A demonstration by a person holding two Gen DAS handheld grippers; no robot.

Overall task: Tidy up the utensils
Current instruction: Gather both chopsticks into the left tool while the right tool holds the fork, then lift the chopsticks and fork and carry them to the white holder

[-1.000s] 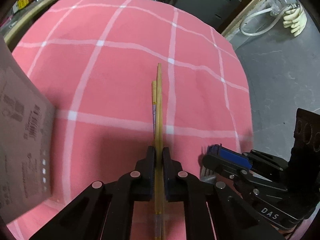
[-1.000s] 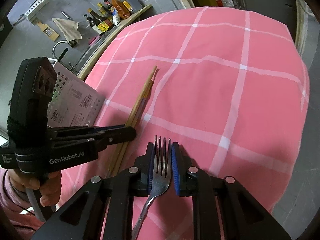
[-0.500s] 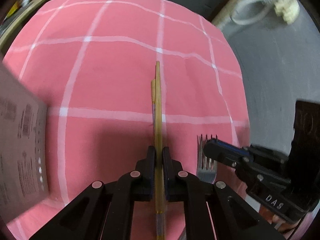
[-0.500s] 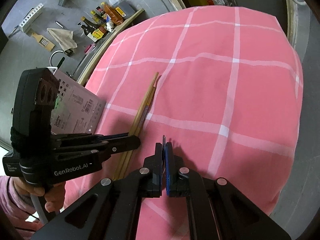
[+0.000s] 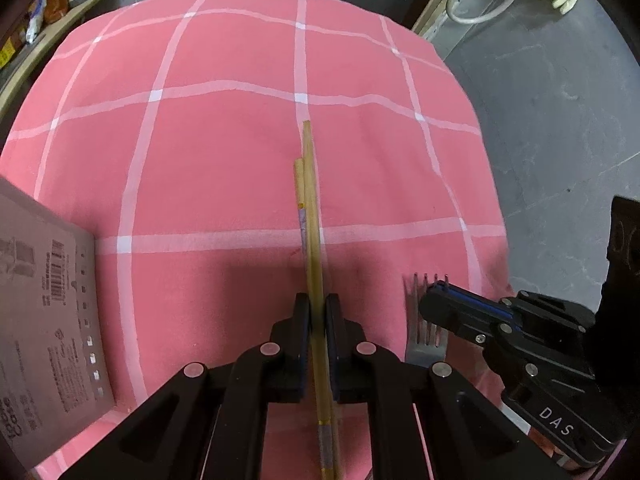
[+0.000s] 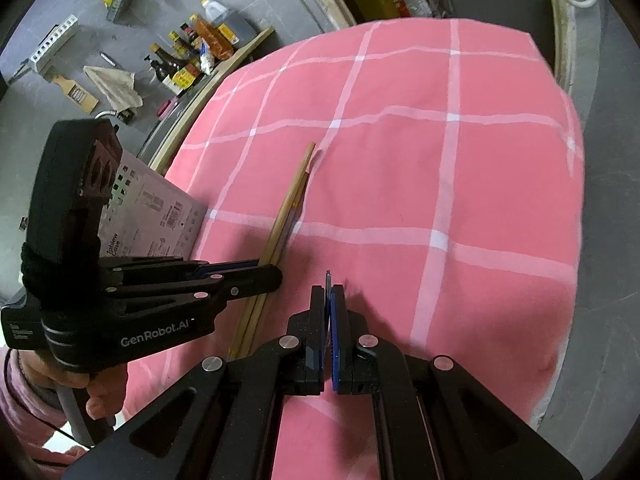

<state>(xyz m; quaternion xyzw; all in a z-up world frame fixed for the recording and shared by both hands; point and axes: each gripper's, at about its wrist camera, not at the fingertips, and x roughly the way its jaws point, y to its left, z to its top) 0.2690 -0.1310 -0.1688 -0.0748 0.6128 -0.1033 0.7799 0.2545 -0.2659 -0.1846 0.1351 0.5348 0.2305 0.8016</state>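
Note:
My left gripper [image 5: 317, 312] is shut on a pair of wooden chopsticks [image 5: 309, 208] that point forward over the pink checked tablecloth [image 5: 224, 152]. The chopsticks [image 6: 286, 208] and the left gripper [image 6: 276, 276] also show in the right wrist view. My right gripper [image 6: 329, 292] is shut on a metal fork [image 6: 327, 278], seen edge-on between the pads. In the left wrist view the fork [image 5: 426, 320] stands just right of the chopsticks, tines forward, held by the right gripper [image 5: 434, 292].
A grey printed box [image 5: 44, 320] lies at the left of the table; it also shows in the right wrist view [image 6: 160, 216]. Bottles [image 6: 192, 52] and clutter sit on the floor beyond a wooden edge. The tablecloth drops off at the right.
The right gripper has rolled, so the fork now shows edge-on instead of flat. The fork has come forward beside the chopsticks. The left gripper keeps its hold.

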